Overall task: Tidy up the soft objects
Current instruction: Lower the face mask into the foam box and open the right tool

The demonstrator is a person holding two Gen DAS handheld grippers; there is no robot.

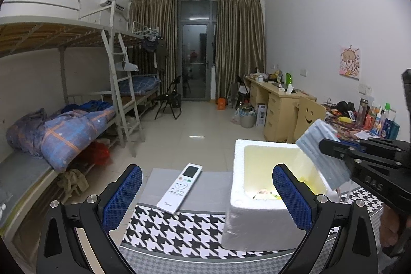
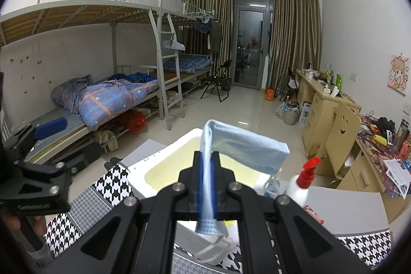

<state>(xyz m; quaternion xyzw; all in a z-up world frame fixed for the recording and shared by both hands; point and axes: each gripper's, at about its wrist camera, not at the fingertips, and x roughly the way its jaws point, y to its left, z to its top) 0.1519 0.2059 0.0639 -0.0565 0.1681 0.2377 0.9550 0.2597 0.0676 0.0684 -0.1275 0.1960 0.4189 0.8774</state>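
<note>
Right tongs [image 2: 207,171] clamped on folded pale-blue face mask [image 2: 244,148], lower centre, above open white foam box [image 1: 237,199]. Left tongs [image 1: 206,197] wide, empty. White "Midea" remote [image 1: 179,188] on houndstooth-covered worktop [image 1: 179,230], lower centre.

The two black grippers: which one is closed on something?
The right gripper, whose blue pads pinch a folded light-blue face mask above the white foam box. The left gripper stands open, holding nothing.
</note>
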